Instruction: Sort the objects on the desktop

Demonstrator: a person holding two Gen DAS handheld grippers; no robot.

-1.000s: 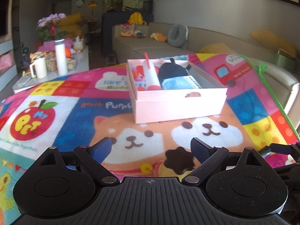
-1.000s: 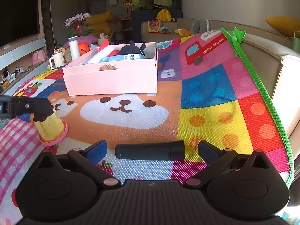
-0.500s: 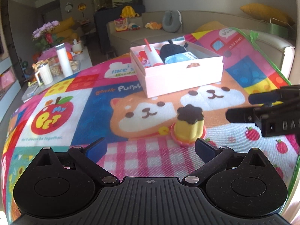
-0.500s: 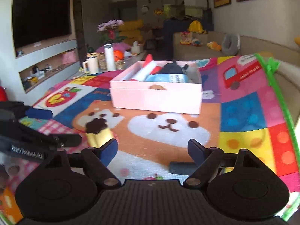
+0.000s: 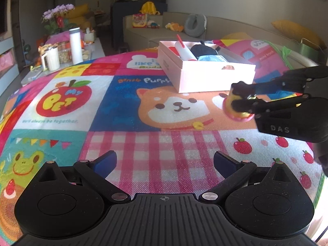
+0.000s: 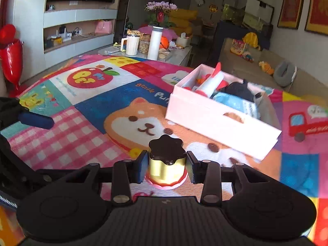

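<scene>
The right gripper (image 6: 166, 167) has just been closing its jaws, and its blue pads now press both sides of the pudding toy (image 6: 167, 164), a yellow cup with a dark scalloped top and a pink base. In the left wrist view that toy (image 5: 238, 106) hangs tilted, clear of the mat, in front of the pink box's near wall; the gripper's black body there bears the letters "DAS". The left gripper (image 5: 165, 161) points down over the pink checked patch, its jaws having just been opening and now spread as wide as they go with nothing between them.

The play mat (image 5: 131, 86) carries readable print: "My PET" on a red apple (image 5: 64, 100), "we'll always be together" under it, "gentle Puppy" on a blue square above the dog face, and "mini truck" at the far right.

Beyond the dog face stands the pink box (image 5: 205, 75), holding a white roller with a red handle, a dark soft toy and a blue packet.
</scene>
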